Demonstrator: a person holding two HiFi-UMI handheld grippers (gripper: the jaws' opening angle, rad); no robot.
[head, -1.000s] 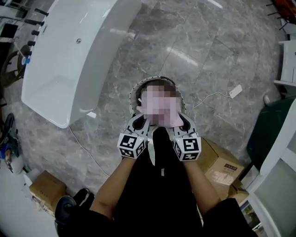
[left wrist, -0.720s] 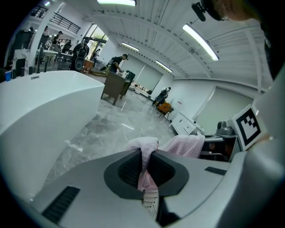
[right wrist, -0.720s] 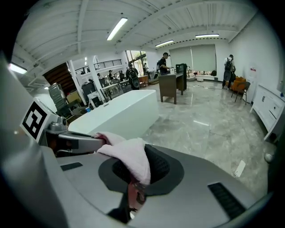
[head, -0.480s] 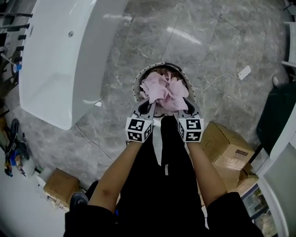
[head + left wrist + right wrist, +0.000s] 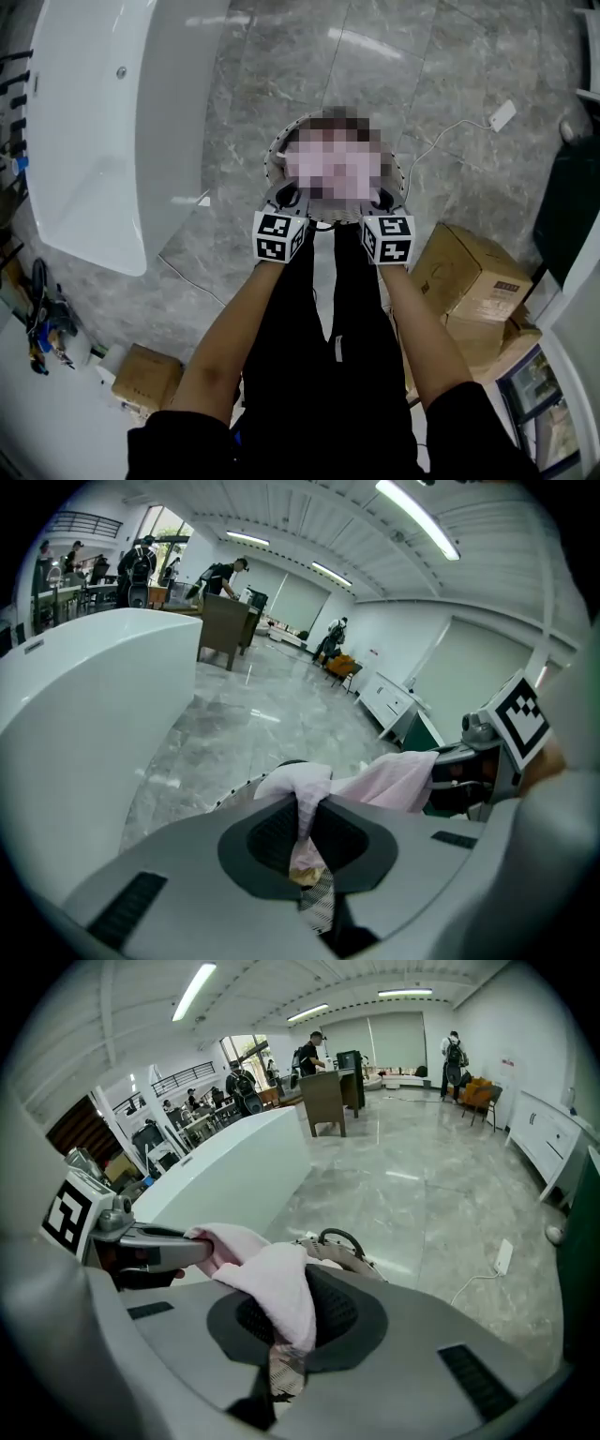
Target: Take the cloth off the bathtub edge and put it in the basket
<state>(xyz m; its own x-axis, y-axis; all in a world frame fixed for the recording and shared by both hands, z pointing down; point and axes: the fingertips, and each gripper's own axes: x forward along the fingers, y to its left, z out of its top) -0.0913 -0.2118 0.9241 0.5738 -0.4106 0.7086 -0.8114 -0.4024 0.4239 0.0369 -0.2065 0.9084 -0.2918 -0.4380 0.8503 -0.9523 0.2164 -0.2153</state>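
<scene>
Both grippers are shut on one pink cloth [image 5: 389,780] that spans the gap between them. The left gripper [image 5: 306,829] pinches one end and the right gripper [image 5: 284,1327] pinches the other. Seen from the head camera, they sit side by side at the centre, at the 6 o'clock rim of a round basket [image 5: 271,165] on the grey marble floor [image 5: 450,66]. The cloth hangs over the basket's mouth; whether it touches inside cannot be told. A white bathtub [image 5: 84,141] lies at 10 o'clock, well apart. A cardboard box [image 5: 469,277] sits at 4 o'clock.
</scene>
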